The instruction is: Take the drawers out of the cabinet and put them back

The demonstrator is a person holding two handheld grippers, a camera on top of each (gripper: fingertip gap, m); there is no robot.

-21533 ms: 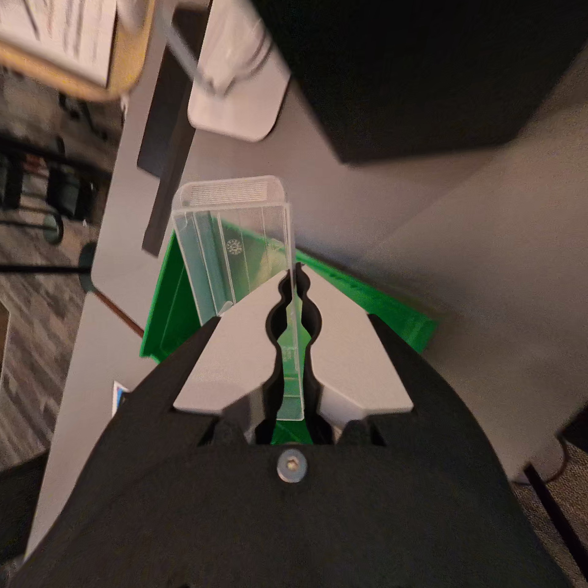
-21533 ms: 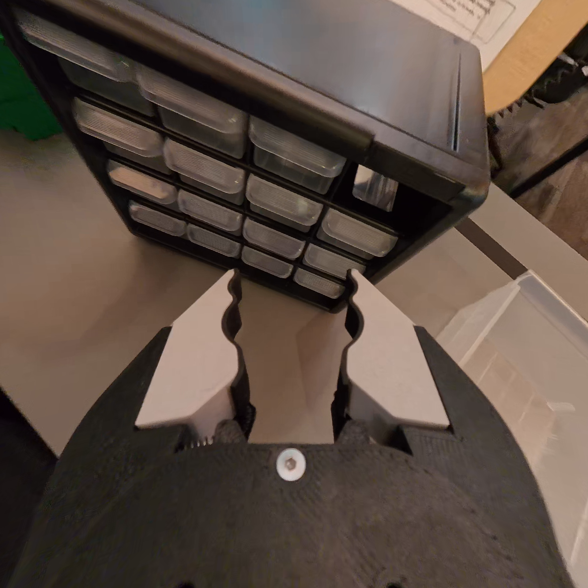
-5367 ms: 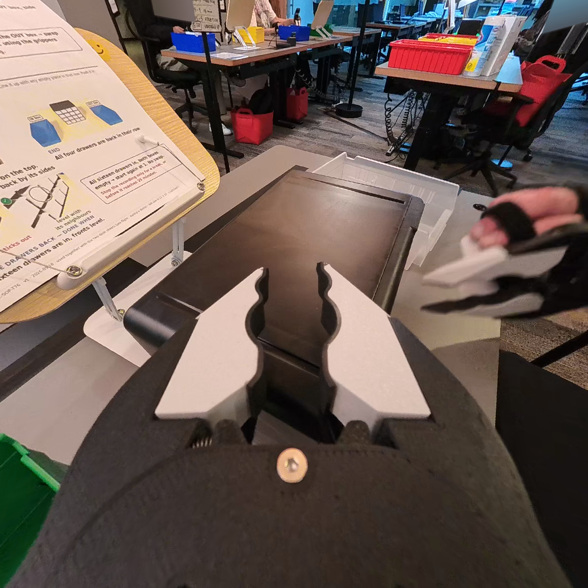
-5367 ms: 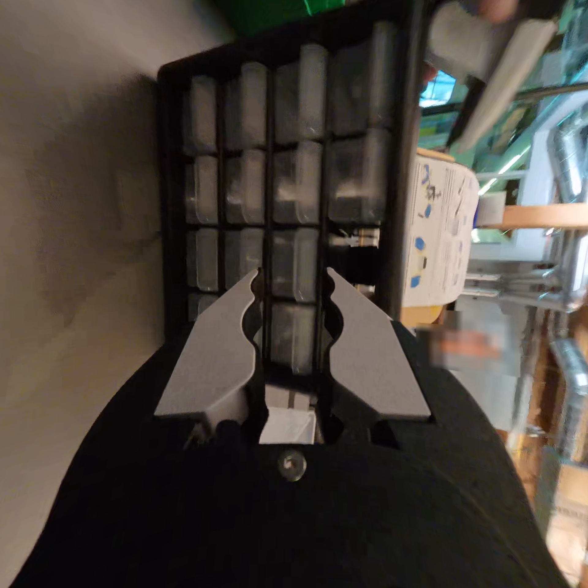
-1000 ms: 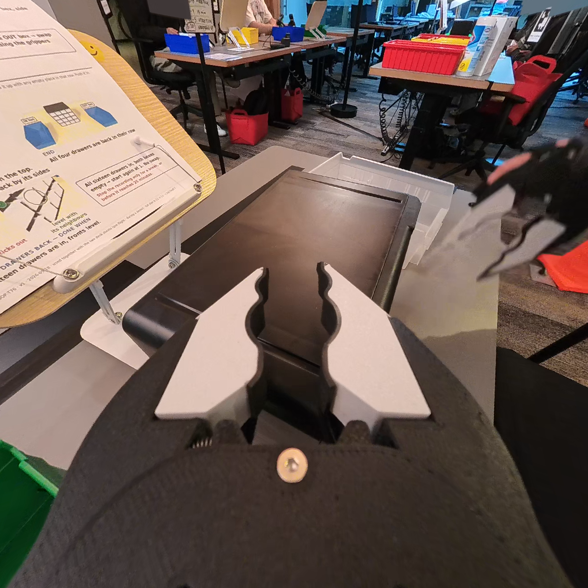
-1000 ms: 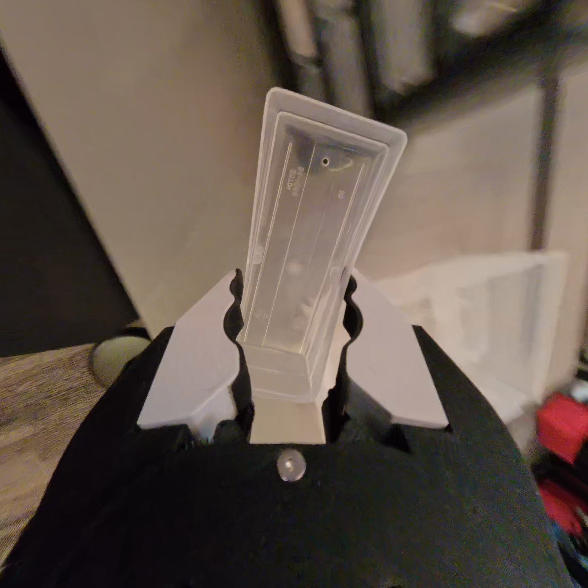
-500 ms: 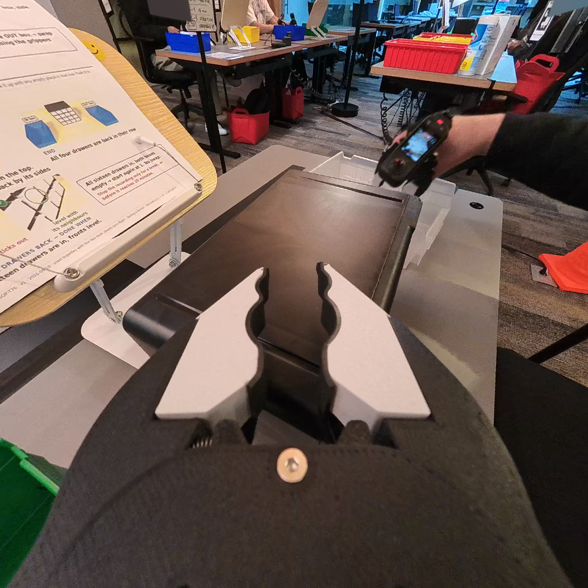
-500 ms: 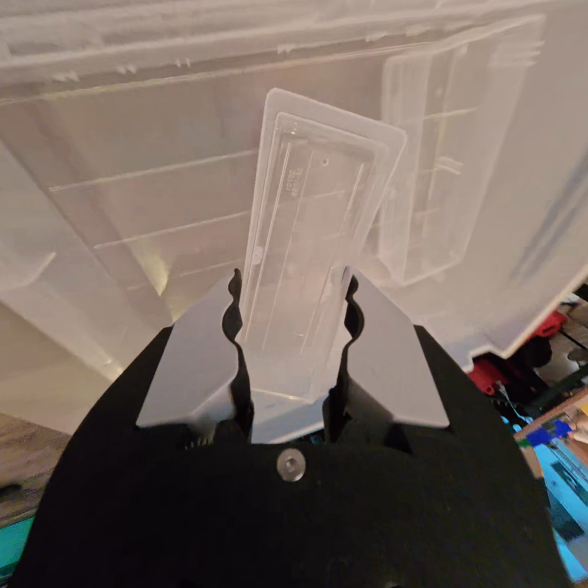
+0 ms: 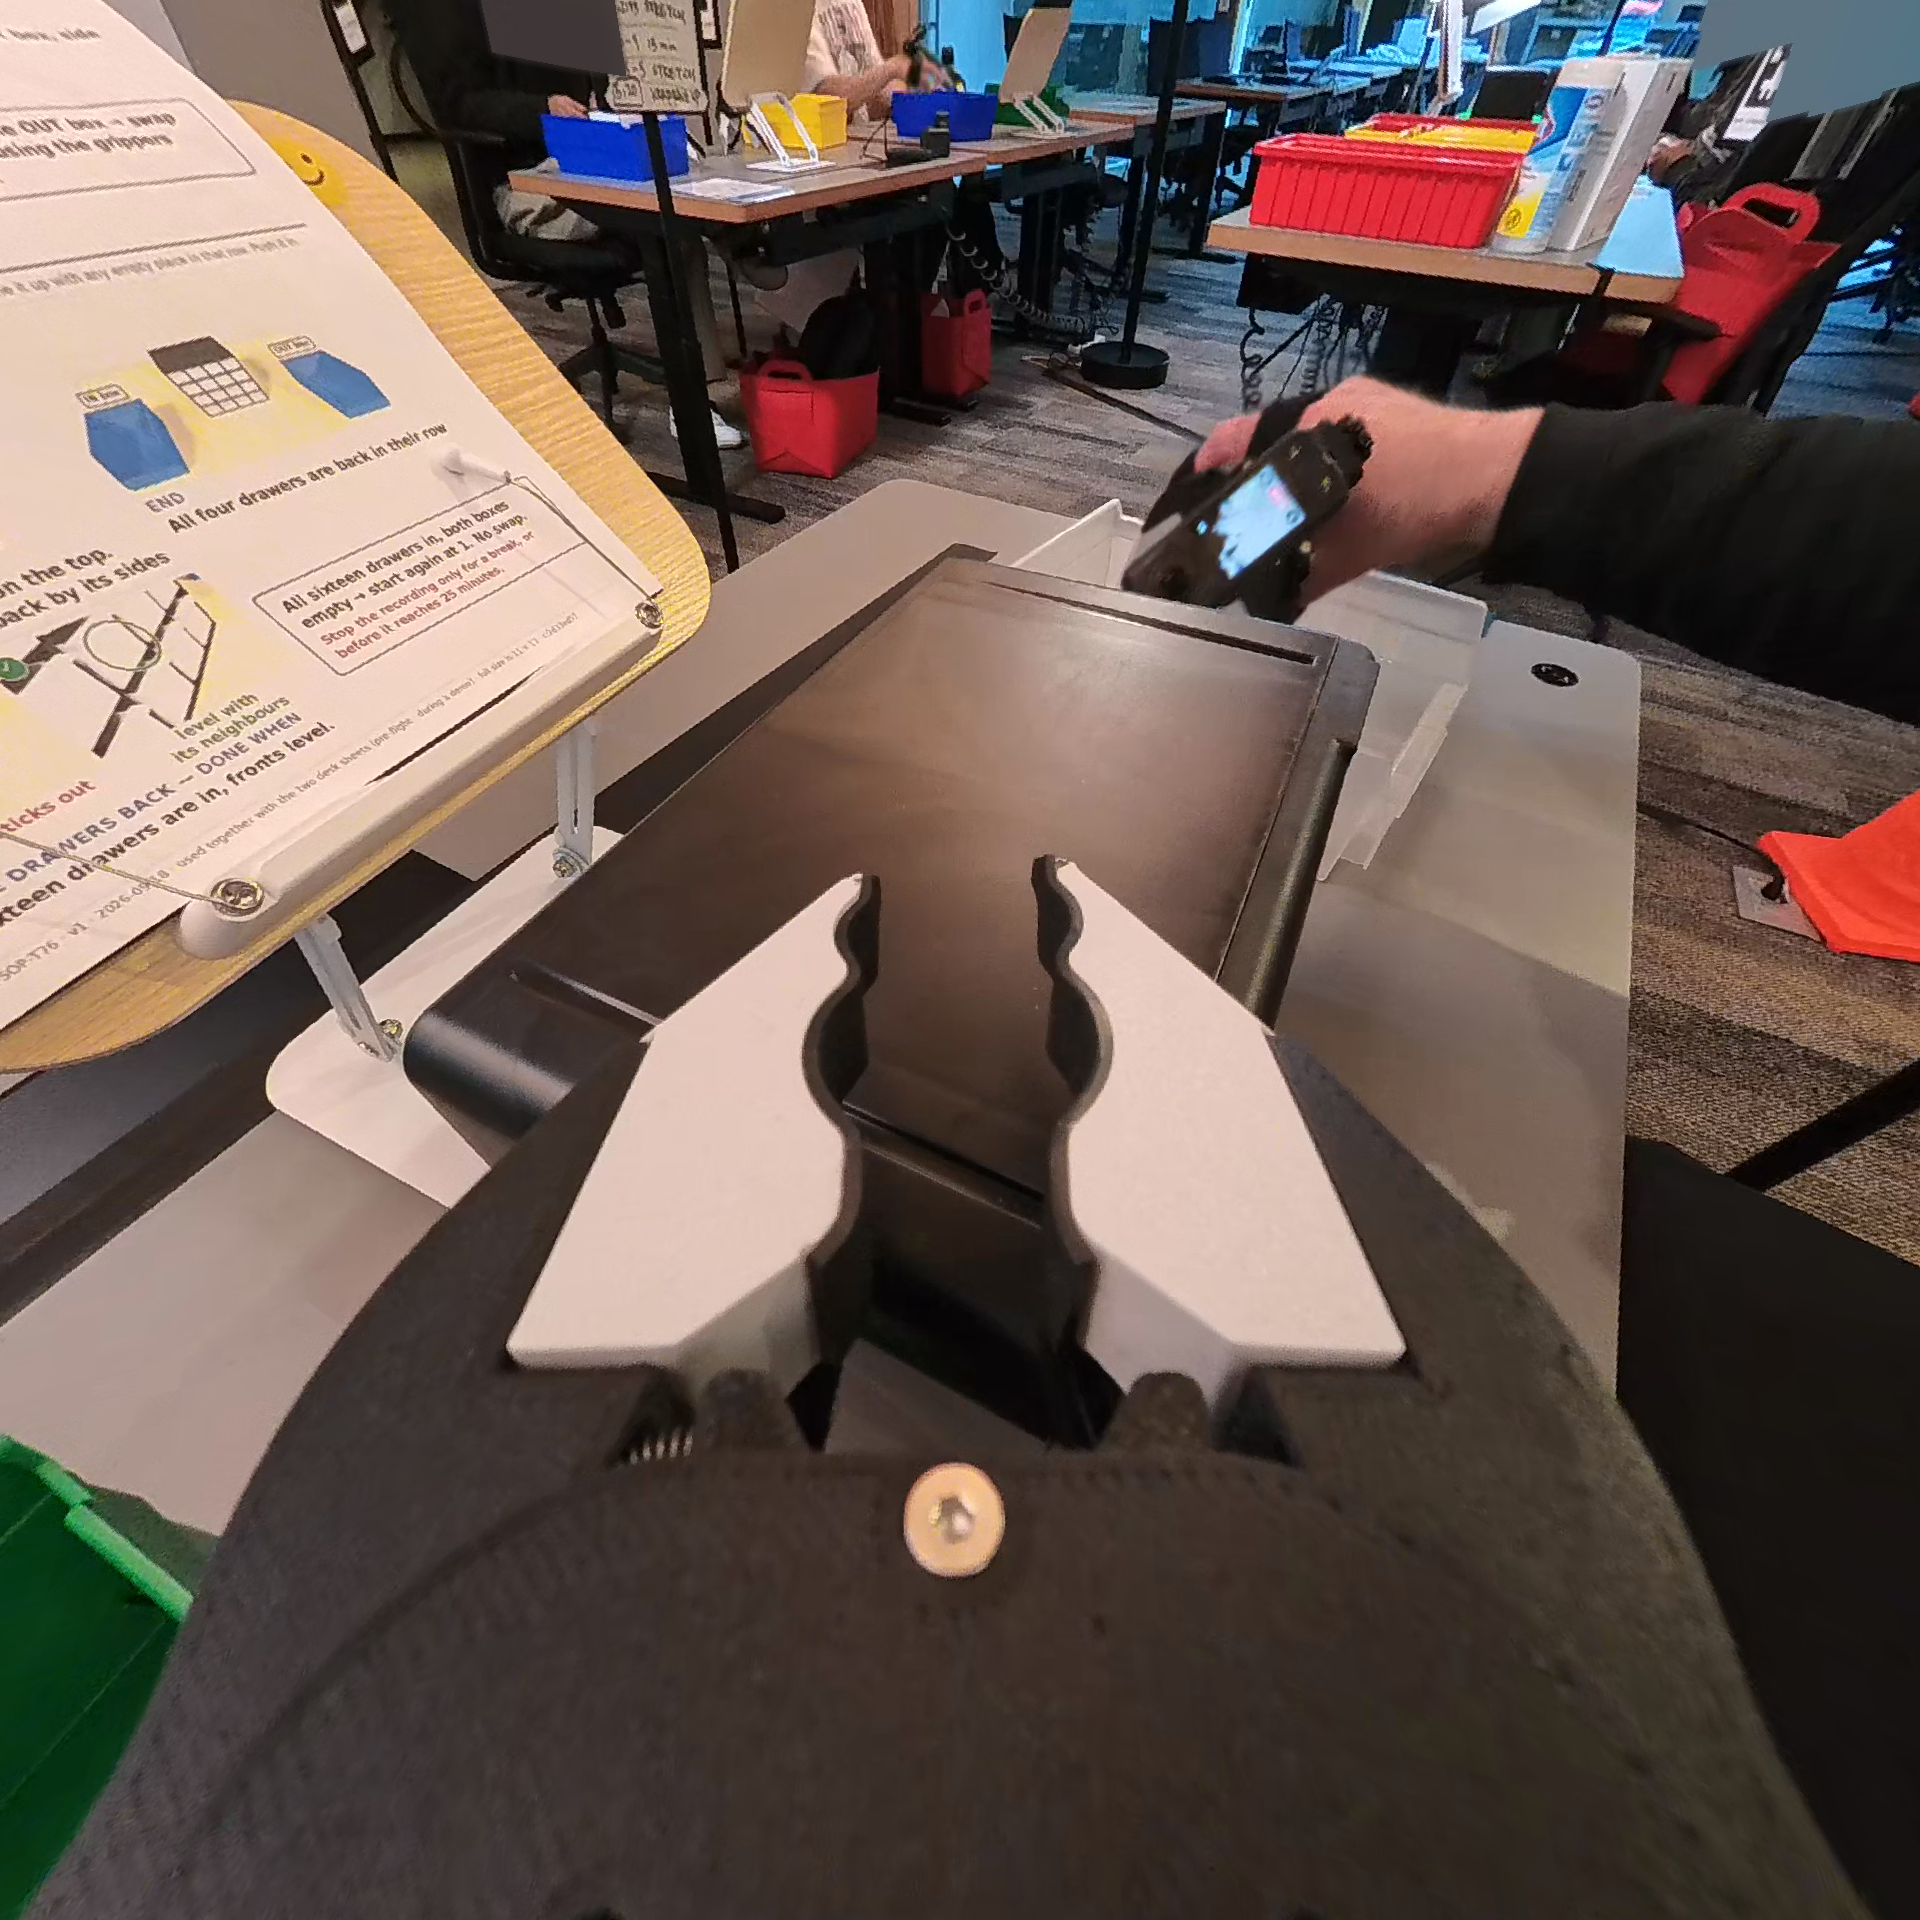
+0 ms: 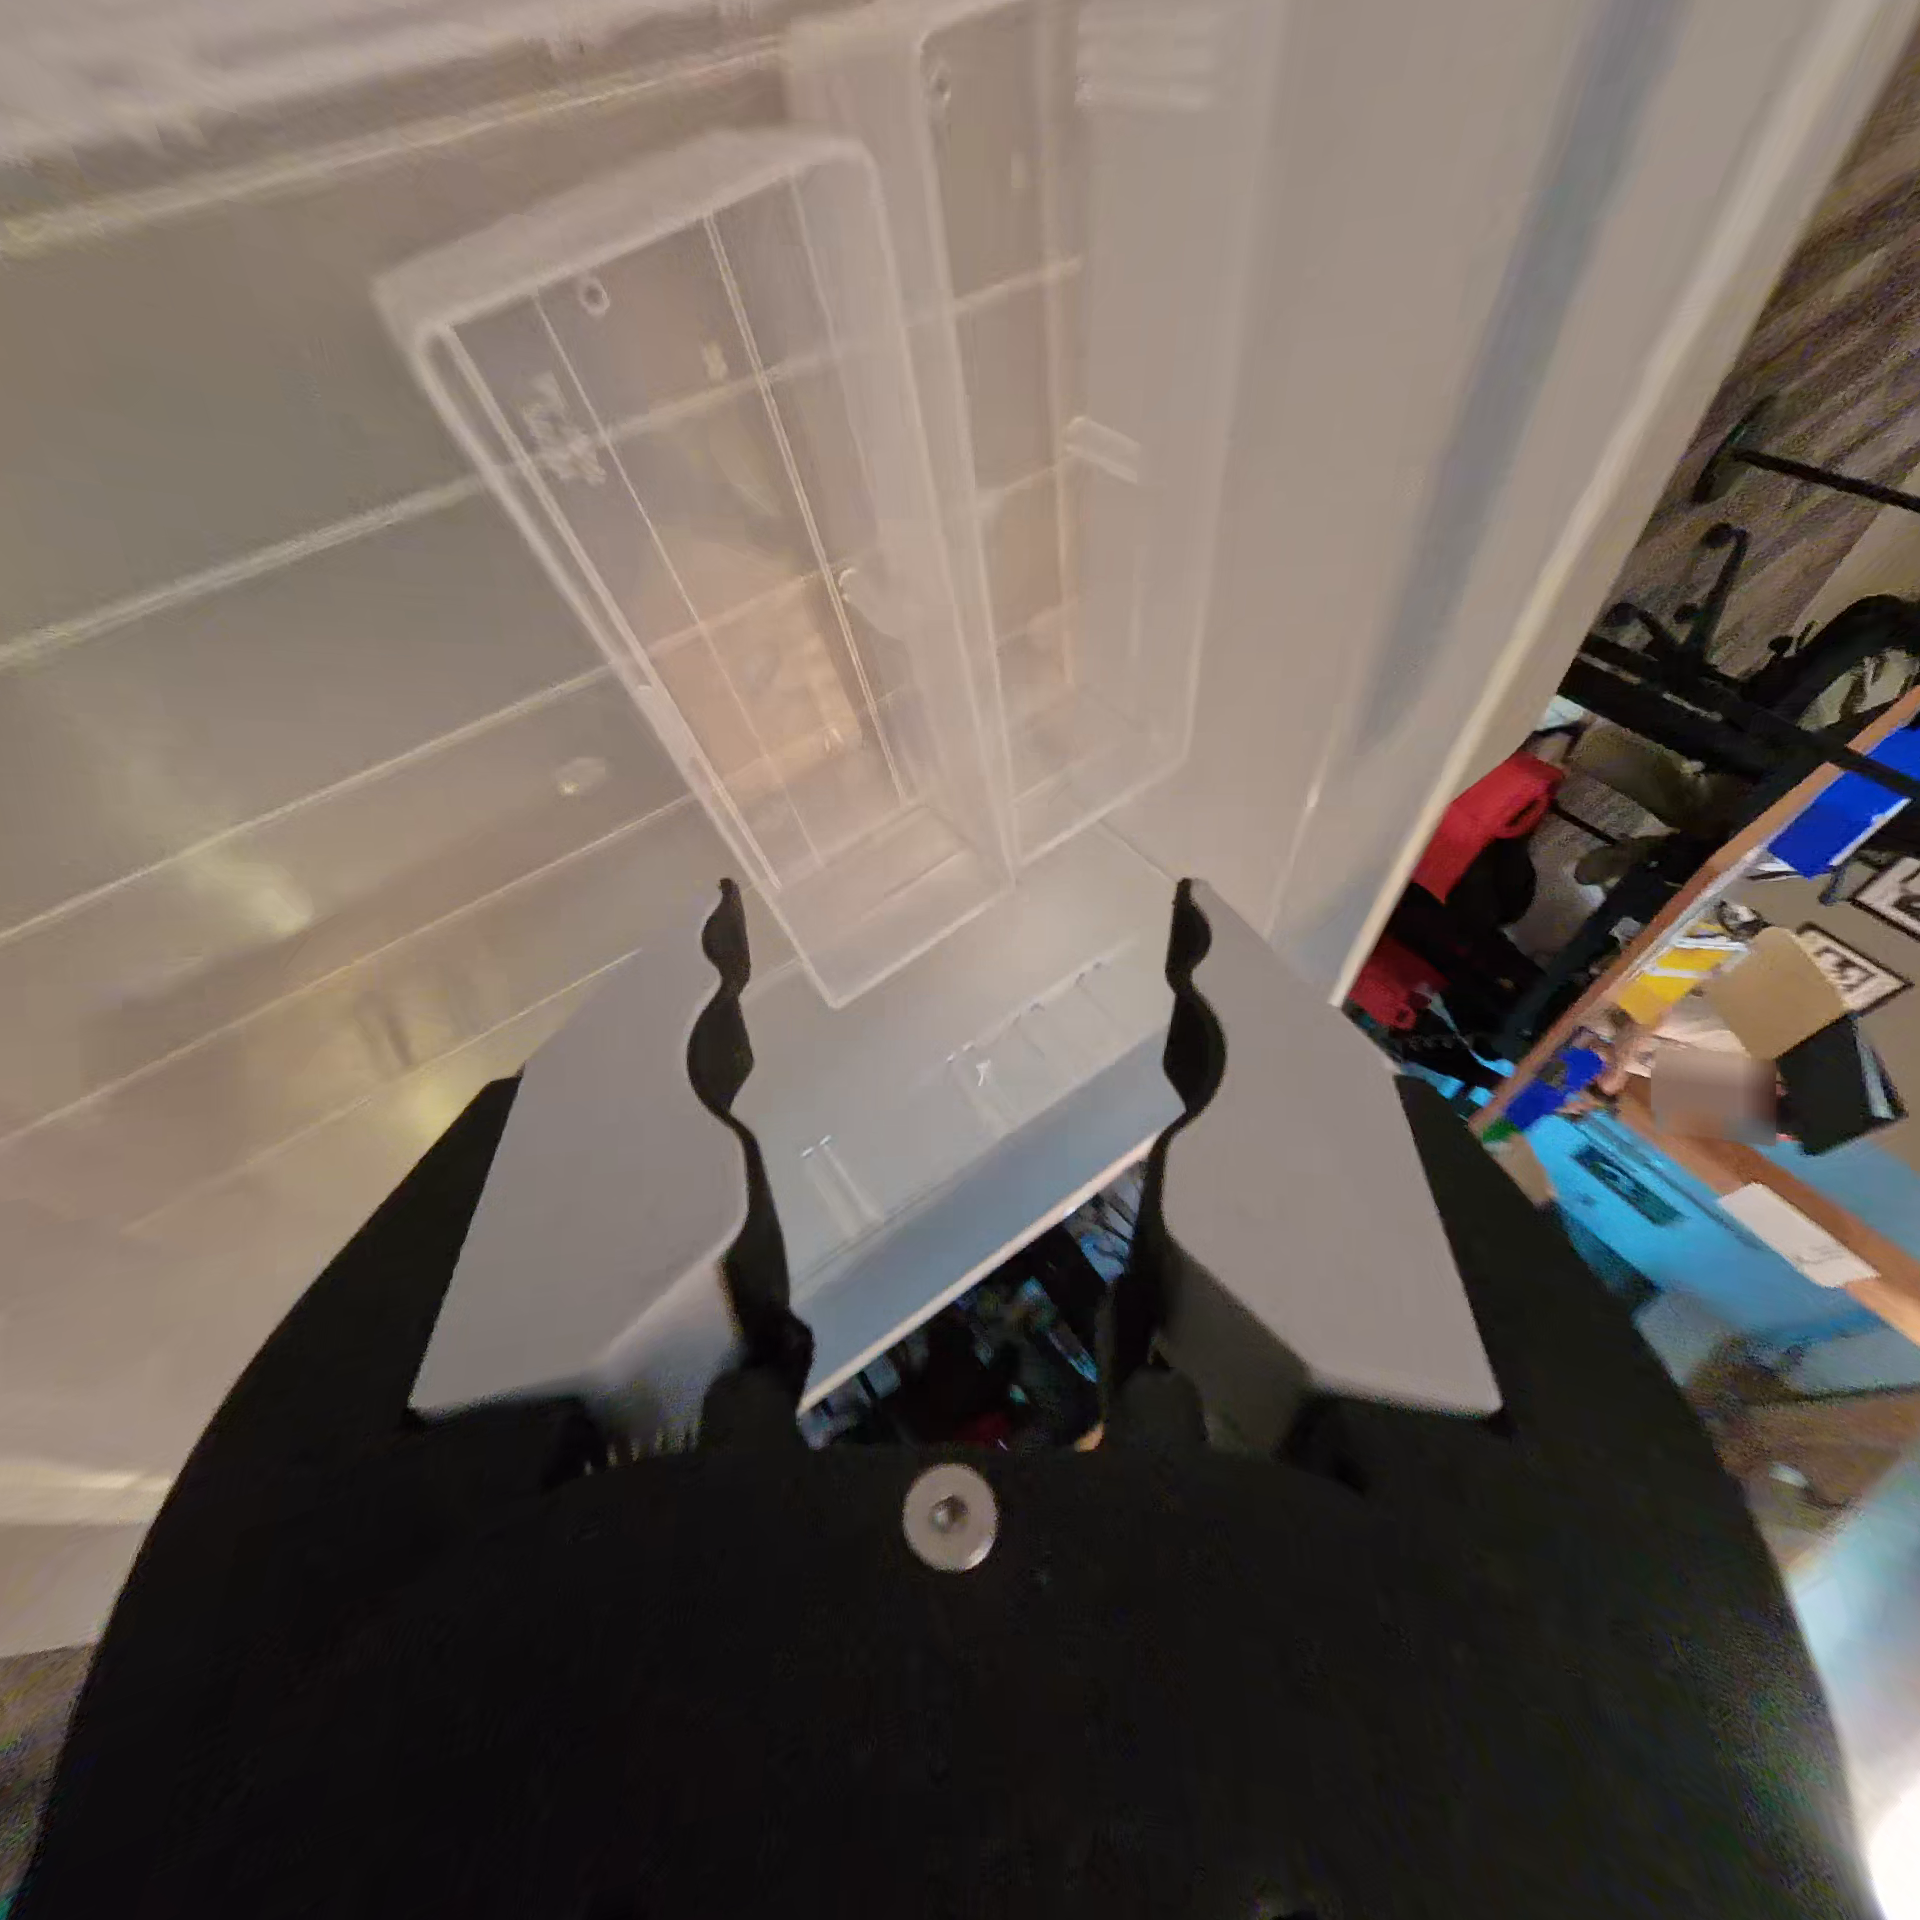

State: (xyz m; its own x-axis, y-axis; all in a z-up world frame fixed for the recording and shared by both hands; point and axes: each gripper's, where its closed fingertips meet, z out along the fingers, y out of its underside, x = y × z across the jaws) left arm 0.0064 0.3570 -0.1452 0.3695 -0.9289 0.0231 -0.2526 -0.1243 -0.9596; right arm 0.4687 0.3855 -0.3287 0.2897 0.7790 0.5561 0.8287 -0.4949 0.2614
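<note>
Left gripper (image 9: 954, 883) hangs over the front edge of the black cabinet (image 9: 997, 748), jaws released with a gap and nothing between them; only the cabinet's flat top shows from here. Cabinet stands on the grey bench (image 9: 1475, 987). Behind the cabinet's far right corner sits a clear bin (image 9: 1423, 665), and over that bin a hand (image 9: 1382, 468) holds the right gripper (image 10: 956, 904). Right jaws stand wide apart, empty. Just beyond them a clear drawer (image 10: 686, 540) lies in the bin (image 10: 208, 644), apart from both fingers, touching or overlapping a second clear drawer (image 10: 1049, 447) on its right. Left of the cabinet: an instruction board (image 9: 260, 468) on a stand. A green bin (image 9: 62, 1621) sits at the cabinet's near left.
</note>
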